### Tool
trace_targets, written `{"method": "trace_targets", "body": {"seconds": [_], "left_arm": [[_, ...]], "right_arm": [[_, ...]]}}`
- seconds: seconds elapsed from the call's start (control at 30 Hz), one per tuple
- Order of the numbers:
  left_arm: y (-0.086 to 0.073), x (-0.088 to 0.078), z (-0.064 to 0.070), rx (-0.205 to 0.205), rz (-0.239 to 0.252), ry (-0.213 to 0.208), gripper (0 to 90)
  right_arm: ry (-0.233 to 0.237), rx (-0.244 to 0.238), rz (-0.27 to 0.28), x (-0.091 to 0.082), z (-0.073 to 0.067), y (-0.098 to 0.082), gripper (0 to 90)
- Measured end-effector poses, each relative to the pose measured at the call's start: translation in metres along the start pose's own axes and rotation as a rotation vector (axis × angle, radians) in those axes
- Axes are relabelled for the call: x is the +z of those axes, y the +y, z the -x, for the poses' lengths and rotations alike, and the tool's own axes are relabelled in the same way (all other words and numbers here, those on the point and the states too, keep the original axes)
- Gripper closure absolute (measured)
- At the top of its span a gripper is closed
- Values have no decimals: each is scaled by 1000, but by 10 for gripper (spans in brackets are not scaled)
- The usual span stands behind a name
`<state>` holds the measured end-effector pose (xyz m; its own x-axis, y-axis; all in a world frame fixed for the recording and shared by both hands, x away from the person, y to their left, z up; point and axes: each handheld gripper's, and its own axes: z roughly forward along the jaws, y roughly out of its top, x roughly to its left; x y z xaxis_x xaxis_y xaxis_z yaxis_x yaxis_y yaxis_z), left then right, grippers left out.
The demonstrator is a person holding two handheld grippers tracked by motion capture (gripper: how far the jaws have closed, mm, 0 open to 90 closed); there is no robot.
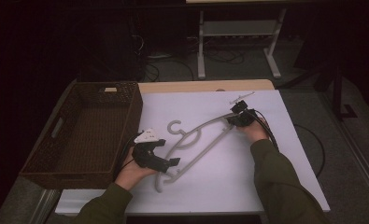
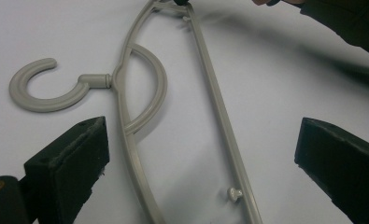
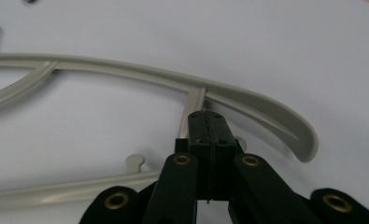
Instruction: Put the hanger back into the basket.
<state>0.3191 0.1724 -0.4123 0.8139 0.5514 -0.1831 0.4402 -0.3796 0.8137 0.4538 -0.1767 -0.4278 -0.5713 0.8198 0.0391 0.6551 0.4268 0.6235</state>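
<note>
High view, near me: my two green sleeves come in from the bottom, over the white table cover point(image 1: 266, 186).
My left gripper point(image 1: 170, 162): its black jaws are spread wide, low over the near end of the grey plastic coat hanger point(image 1: 196, 147); I cannot tell if they touch it.
Left gripper view: the hanger's two bars run up between my open jaws; its round hook point(image 2: 46, 88) curls off to one side.
My right gripper point(image 1: 232, 117): its jaws are pressed together on a short bar at the far end of the hanger.
Hanger: it lies flat on the white cover, slanting from near my left hand up to my right hand.
Farther left: a dark brown woven basket point(image 1: 42, 158) sits beside the white cover.
</note>
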Motion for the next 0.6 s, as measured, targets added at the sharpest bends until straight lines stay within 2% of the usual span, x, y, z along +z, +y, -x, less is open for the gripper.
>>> {"method": "trace_targets", "body": {"seconds": [0.07, 0.2, 0.27, 0.4, 0.6], "left_arm": [[0, 0, 0, -1, 1, 2, 31], [0, 0, -1, -8, 5, 2, 31], [1, 0, 0, -7, 8, -1, 31], [1, 0, -1, -6, 5, -6, 31], [0, 1, -2, -10, 6, -9, 31]], "right_arm": [[4, -19, 1, -4, 0, -2, 897], [4, -18, -8, -7, -2, -3, 897], [-14, -37, 0, -3, -1, 0, 897], [-23, -32, -6, 7, 1, 6, 897], [-33, -39, -49, 17, 2, 12, 897]]}}
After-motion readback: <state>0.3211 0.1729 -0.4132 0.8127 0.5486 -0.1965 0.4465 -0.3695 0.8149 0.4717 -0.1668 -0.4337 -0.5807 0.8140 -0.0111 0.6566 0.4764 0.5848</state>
